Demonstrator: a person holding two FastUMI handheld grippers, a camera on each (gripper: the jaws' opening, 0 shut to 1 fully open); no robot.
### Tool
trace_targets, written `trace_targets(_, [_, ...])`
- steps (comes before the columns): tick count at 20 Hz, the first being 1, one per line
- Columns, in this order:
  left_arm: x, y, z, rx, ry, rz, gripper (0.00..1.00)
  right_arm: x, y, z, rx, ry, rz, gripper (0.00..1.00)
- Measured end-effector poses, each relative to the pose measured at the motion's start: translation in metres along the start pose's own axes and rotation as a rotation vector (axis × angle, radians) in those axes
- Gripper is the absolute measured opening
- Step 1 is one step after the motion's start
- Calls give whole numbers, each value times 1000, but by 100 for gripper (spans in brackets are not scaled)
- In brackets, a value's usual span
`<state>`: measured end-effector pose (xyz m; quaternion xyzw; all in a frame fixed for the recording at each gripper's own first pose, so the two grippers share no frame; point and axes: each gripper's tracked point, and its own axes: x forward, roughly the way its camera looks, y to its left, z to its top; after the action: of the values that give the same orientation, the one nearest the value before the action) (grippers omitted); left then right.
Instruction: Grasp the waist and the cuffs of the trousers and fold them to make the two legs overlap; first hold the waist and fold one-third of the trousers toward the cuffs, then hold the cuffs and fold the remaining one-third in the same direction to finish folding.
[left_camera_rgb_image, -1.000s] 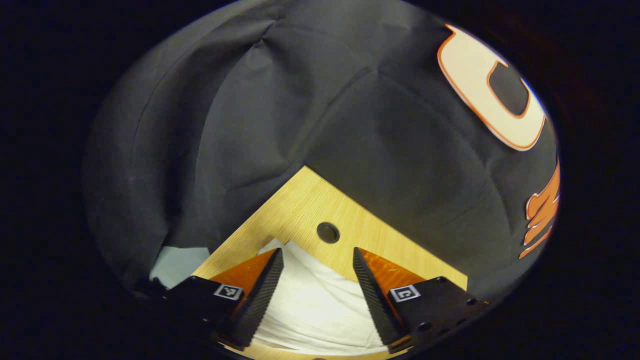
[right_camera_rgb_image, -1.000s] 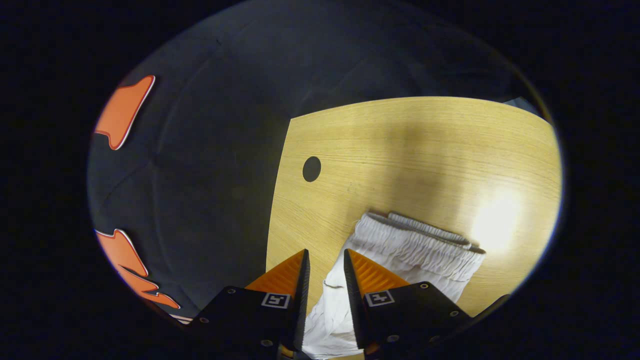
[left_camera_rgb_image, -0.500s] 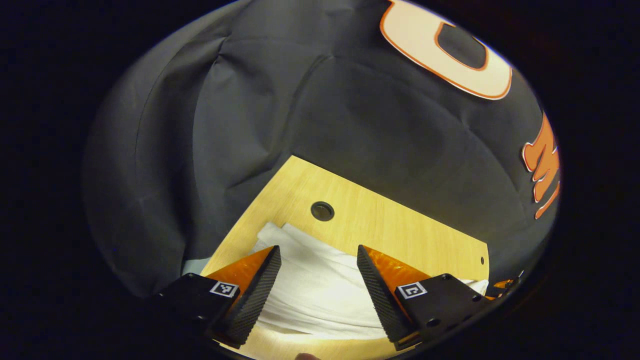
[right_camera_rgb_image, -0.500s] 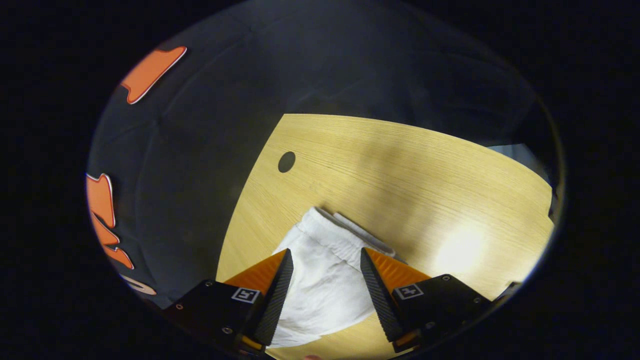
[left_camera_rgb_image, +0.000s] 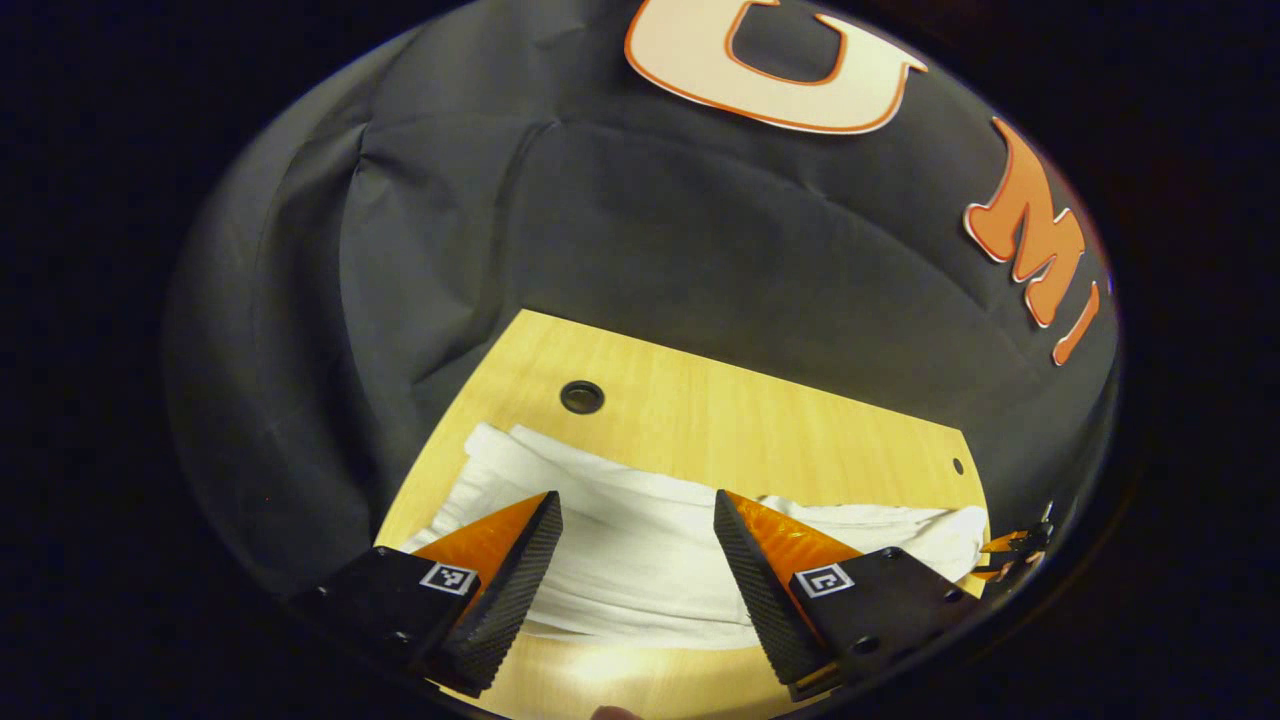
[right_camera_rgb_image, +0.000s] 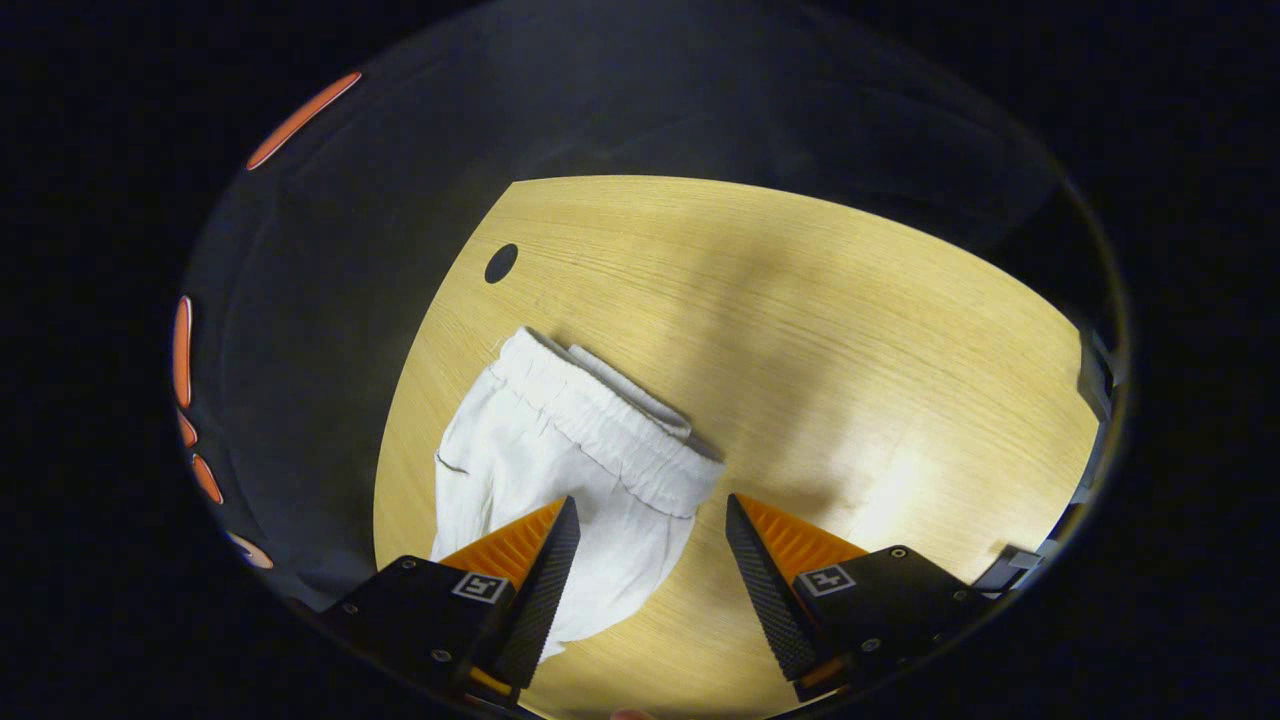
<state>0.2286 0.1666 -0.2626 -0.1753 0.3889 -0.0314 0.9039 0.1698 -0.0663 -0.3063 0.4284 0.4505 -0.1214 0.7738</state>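
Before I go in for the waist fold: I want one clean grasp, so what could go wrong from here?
1. The trousers lie skewed, with a second waistband layer peeking out behind the elastic waistband; the right claw may pinch just one layer.
2. They sit near the table edge, so dragging could pull cloth over it.
3. The left claw hangs open over wrinkled cloth; creases may get folded in.
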Motion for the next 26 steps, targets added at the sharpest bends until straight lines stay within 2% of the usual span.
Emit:
trace_targets(6, [-17,-44,-21,71,6,-41,100,18,-1,9,40,-23,-36,89])
trace_targets(8, [-19,-54,-28,72,17,-49,99,21,2,12,53,-27,-39,89])
trace_targets(10, [-20,-61,-35,58,30,-59,99,22,-1,13,80,-28,-43,86])
trace_targets(12, [-21,-68,-43,41,40,-70,99,22,-6,15,88,-30,-48,77])
trace_targets(14, [-20,-76,-52,10,52,-83,100,25,-8,17,56,-49,-49,60])
trace_targets(17, [-18,-89,-70,-15,79,-101,100,31,-4,19,99,-65,-19,24])
trace_targets(19, [-19,-96,-79,-11,90,-105,96,27,-5,20,121,-65,12,14])
trace_targets(20, [-19,-99,-82,-7,97,-107,99,25,-4,23,120,-72,22,12])
trace_targets(23, [-20,-104,-93,12,111,-97,100,20,-4,28,129,-106,72,8])
trace_targets(26, [-21,-107,-99,22,118,-105,100,20,-7,29,124,-125,84,8])
